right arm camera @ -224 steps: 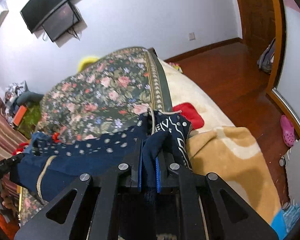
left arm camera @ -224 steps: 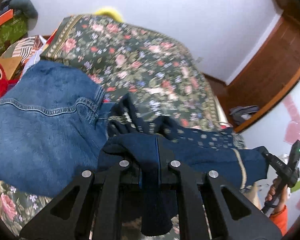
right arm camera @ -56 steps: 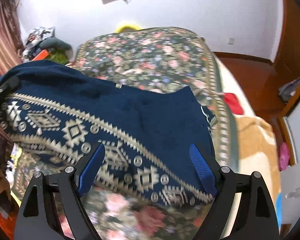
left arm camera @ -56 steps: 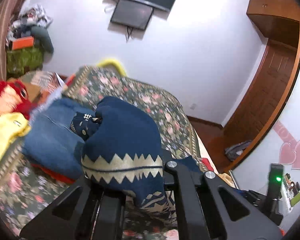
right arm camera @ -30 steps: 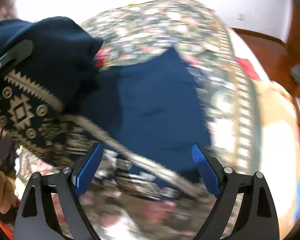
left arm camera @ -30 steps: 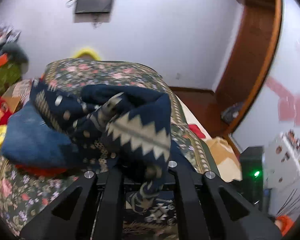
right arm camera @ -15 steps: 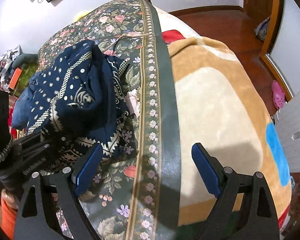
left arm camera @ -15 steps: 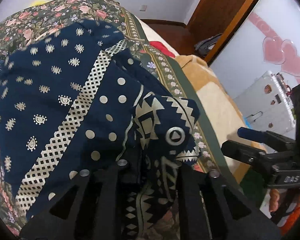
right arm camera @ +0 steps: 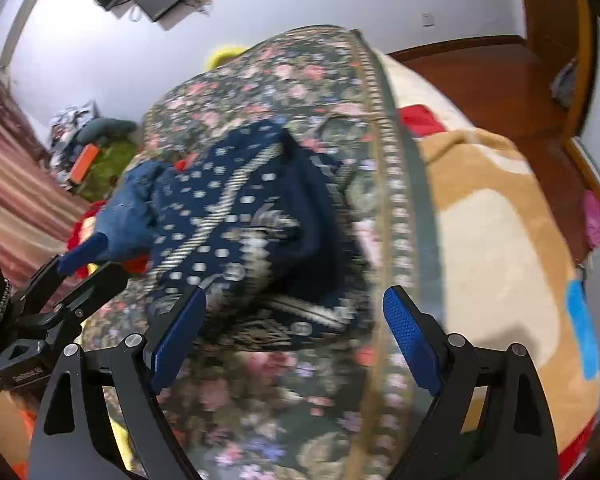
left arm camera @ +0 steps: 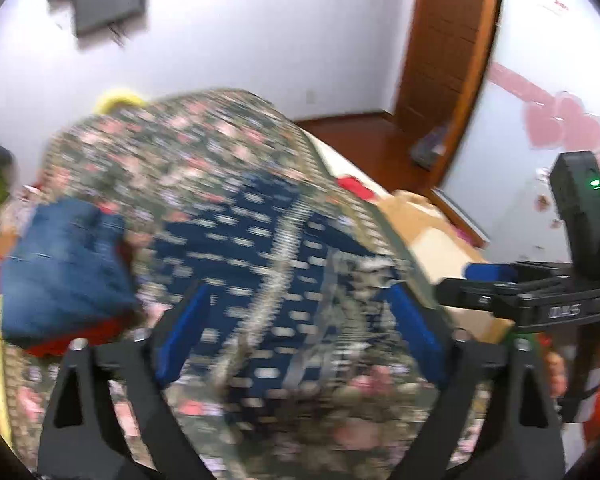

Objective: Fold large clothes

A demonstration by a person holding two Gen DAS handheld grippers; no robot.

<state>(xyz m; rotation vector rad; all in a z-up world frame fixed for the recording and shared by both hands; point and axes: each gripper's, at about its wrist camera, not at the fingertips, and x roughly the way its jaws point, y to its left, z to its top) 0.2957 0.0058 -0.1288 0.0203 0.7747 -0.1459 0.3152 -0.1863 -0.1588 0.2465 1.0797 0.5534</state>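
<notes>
The navy patterned garment [left arm camera: 260, 248] lies bunched and folded over on the floral bedspread [left arm camera: 180, 140], blurred by motion. My left gripper [left arm camera: 296, 296] hovers just in front of it. Its jaws are opening wide and its blue pads [left arm camera: 180, 332] touch no cloth. In the right wrist view the same garment [right arm camera: 244, 216] lies ahead of my right gripper [right arm camera: 296, 296], which is open and empty above the bedspread [right arm camera: 280, 80]. The left gripper's fingers [right arm camera: 84, 252] show at the left edge of that view.
Folded blue jeans [left arm camera: 60, 264] sit left of the garment over something red. A tan blanket [right arm camera: 492, 220] covers the bed's right side, with a red item [right arm camera: 418, 120] on it. Wooden floor and a door [left arm camera: 448, 60] lie beyond. A hand [left arm camera: 556, 372] holds the right gripper.
My left gripper was shut on the navy garment; it has let go, opened wide and pulled back. The garment now rests on the bed. The right gripper stayed open and shifted.
</notes>
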